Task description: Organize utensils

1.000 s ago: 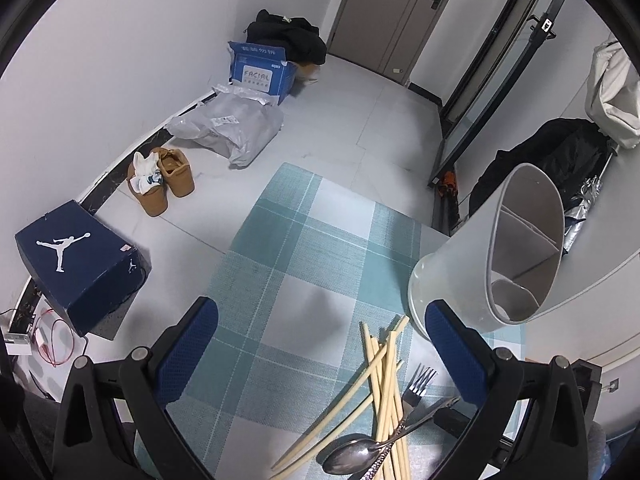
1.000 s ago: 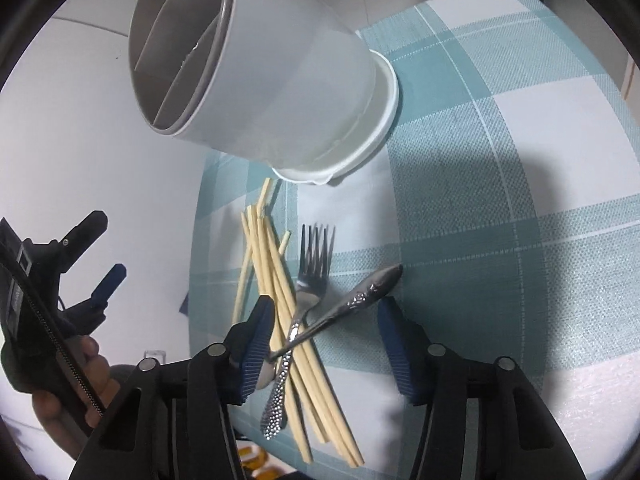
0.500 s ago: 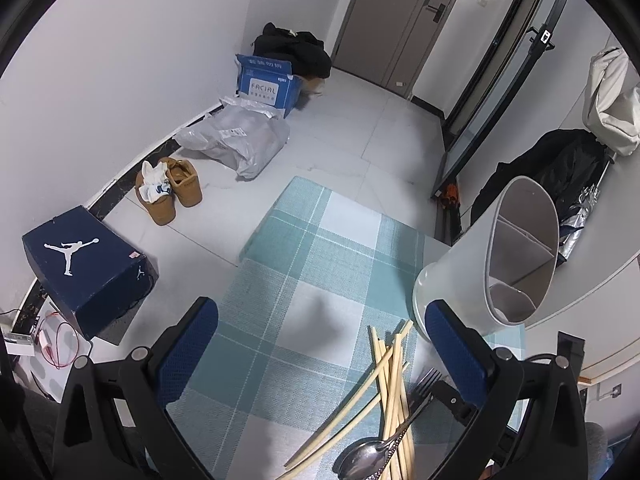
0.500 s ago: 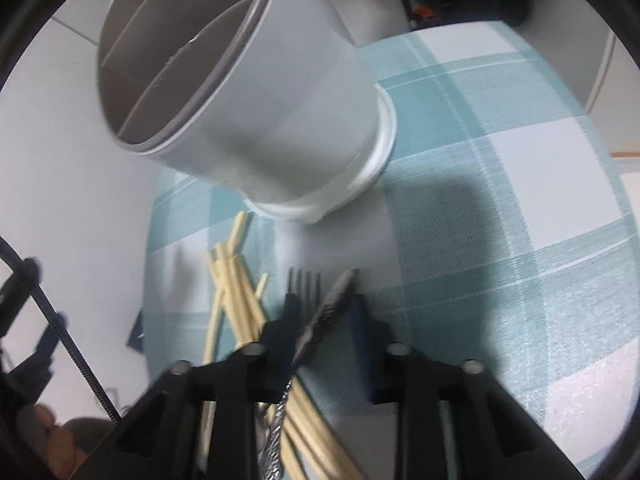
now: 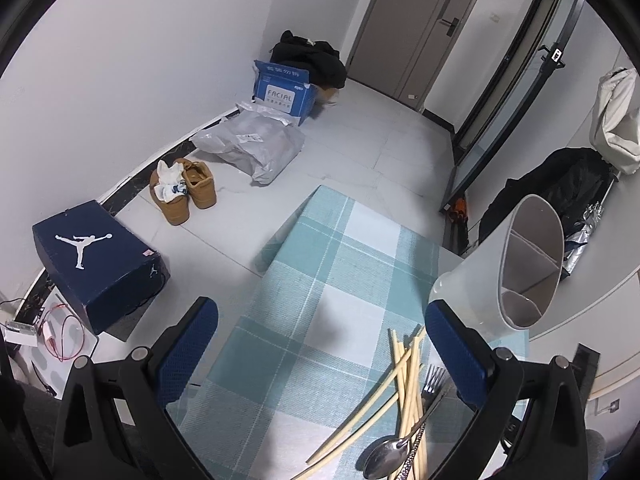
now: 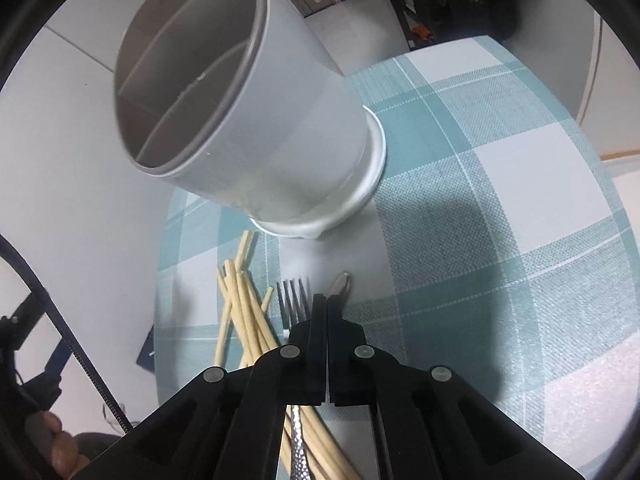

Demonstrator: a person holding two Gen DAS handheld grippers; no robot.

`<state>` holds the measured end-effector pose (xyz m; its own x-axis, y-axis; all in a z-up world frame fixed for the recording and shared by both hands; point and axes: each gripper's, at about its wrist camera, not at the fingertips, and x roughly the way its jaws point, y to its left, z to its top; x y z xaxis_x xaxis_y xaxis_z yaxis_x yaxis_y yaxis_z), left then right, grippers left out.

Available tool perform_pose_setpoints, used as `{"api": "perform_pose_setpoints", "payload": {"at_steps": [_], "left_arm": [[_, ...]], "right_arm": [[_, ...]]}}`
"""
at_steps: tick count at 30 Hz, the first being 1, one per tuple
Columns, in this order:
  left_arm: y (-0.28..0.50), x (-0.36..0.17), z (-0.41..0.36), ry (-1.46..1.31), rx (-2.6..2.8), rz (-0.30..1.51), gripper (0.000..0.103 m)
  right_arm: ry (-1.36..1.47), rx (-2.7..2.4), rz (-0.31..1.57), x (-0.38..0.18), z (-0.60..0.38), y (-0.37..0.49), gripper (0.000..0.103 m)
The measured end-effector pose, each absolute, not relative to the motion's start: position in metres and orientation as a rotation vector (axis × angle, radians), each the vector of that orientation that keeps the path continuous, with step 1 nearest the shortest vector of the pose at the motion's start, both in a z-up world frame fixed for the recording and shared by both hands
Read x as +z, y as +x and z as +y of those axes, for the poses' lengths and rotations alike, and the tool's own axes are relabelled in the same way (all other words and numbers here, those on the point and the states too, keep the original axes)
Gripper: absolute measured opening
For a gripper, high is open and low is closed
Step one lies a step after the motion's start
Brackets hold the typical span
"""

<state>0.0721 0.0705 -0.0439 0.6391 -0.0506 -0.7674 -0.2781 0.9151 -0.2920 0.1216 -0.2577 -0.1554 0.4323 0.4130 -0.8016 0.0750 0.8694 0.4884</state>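
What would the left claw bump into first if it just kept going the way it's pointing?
Probably the checked tablecloth. The left claw is open and angled down at a bare patch of it, with the chopsticks and the white utensil holder off to its right side. How far off is hard to judge.

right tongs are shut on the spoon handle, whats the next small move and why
Probably lift the spoon clear of the chopsticks and carry it over the holder. The right tongs pinch its handle, it lies across the pile beside the fork, and the holder's compartments look empty.
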Motion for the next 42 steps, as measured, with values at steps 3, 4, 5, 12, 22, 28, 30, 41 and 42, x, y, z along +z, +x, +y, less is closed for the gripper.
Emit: {"api": "perform_pose_setpoints", "payload": {"at_steps": [3, 4, 5, 12, 22, 28, 30, 41, 42], "left_arm": [[0.07, -0.045, 0.074, -0.415, 0.141, 0.874, 0.102], [0.069, -0.046, 0.075, -0.415, 0.145, 0.874, 0.102], [0.068, -0.046, 0.077, -0.42, 0.147, 0.874, 0.102], [0.063, -0.048, 0.086, -0.431, 0.177, 0.872, 0.102], [0.062, -0.05, 0.098, -0.475, 0.184, 0.882, 0.102], [0.062, -0.05, 0.101, -0.483, 0.182, 0.885, 0.102], [0.063, -0.051, 0.103, -0.486, 0.184, 0.887, 0.102], [0.063, -0.052, 0.107, -0.509, 0.198, 0.895, 0.102], [0.063, -0.052, 0.107, -0.51, 0.197, 0.895, 0.102]], "right_arm": [[0.48, 0.291, 1.113, -0.145, -0.264, 0.116, 0.003], [0.441, 0.321, 1.116, -0.142, -0.258, 0.116, 0.004], [0.406, 0.345, 1.118, -0.138, -0.254, 0.116, 0.007], [0.163, 0.428, 1.107, -0.13, -0.225, 0.128, 0.033], [-0.059, 0.417, 1.115, -0.138, -0.179, 0.139, 0.028], [-0.088, 0.434, 1.118, -0.144, -0.153, 0.144, 0.016], [-0.095, 0.441, 1.119, -0.152, -0.132, 0.146, 0.012], [-0.114, 0.491, 1.104, -0.151, -0.122, 0.147, 0.004], [-0.126, 0.496, 1.108, -0.152, -0.12, 0.147, 0.004]]}}
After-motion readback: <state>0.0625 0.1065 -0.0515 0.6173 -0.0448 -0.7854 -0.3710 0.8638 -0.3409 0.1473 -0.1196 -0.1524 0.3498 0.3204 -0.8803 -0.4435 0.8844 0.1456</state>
